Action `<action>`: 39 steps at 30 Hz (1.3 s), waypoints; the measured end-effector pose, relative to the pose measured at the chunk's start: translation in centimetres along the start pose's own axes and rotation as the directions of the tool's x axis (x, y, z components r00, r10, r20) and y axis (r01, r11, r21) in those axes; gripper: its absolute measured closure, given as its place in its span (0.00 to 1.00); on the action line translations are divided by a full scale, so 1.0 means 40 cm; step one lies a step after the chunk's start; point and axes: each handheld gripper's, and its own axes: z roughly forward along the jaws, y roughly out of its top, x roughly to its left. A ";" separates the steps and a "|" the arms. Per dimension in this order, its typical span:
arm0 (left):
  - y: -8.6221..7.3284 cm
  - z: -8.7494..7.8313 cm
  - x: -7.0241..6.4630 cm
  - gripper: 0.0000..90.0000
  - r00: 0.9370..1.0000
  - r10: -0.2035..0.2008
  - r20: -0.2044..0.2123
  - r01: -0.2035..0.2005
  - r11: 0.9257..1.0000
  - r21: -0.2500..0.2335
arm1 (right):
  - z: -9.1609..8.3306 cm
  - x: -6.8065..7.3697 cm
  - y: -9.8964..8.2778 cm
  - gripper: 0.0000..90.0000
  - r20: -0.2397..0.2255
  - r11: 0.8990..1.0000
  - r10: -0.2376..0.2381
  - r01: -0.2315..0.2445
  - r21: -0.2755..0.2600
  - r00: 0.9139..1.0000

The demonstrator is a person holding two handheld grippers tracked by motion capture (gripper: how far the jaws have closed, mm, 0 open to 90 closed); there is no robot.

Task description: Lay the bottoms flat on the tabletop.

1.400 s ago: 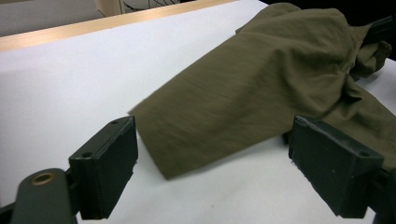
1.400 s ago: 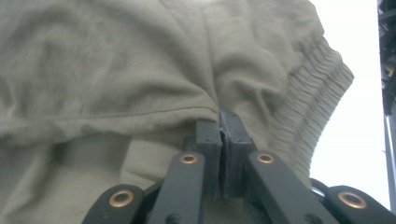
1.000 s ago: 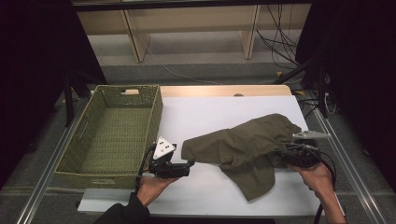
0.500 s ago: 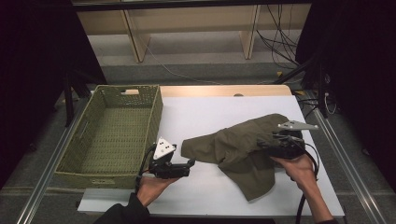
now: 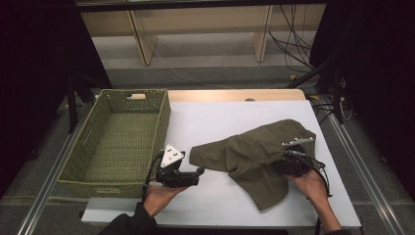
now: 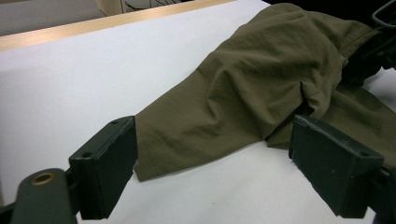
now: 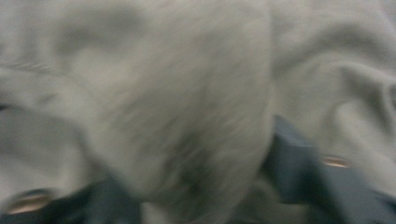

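Wicker fills the left of the high view: a green woven basket point(image 5: 115, 142) sits on the table's left edge, its right wall near the left gripper point(image 5: 199, 172). That gripper lies low on the white table point(image 5: 215, 122), held in the person's left hand point(image 5: 159, 196), a grey three-cornered plate on top. Its jaws stand wide apart and grip nothing; in the left gripper view they frame the near corner of an olive-green garment point(image 6: 243, 93), whose edge lies flat on the table just ahead of the left jaw without touching it.

Toward the middle, the garment point(image 5: 254, 156) spreads in rumpled folds across the right half of the table, well apart from the basket, one flap trailing toward the near edge.

At the right, the right gripper point(image 5: 286, 164) is pushed into the garment's right side, held in the person's right hand point(image 5: 308, 183). Its jaws have just been closing, and in the blurred right gripper view a thick fold of cloth point(image 7: 187, 116) bulges between them. Whether the pads already press on that fold I cannot tell.
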 end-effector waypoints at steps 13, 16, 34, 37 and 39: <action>-0.001 0.002 0.003 0.17 1.000 -0.003 -0.001 0.003 1.000 0.003 | 0.043 -0.070 0.097 0.94 0.121 0.987 -0.014 0.032 -0.155 0.993; -0.001 0.002 0.003 0.17 1.000 -0.003 0.000 0.003 1.000 0.003 | 0.037 -0.067 0.092 0.74 0.081 0.991 -0.025 0.036 -0.130 0.996; 0.002 -0.003 0.006 0.17 1.000 -0.004 -0.007 0.004 1.000 -0.004 | -0.141 0.088 0.108 0.32 -0.156 0.962 -0.074 0.029 -0.271 0.985; 0.000 -0.002 0.006 0.17 1.000 -0.006 -0.006 0.006 1.000 -0.002 | -0.106 0.127 0.123 0.29 -0.179 0.965 -0.108 0.059 -0.257 0.978; -0.001 -0.002 0.006 0.17 1.000 -0.006 -0.006 0.006 1.000 -0.001 | -0.077 0.160 0.129 0.26 -0.190 0.970 -0.125 0.079 -0.230 0.974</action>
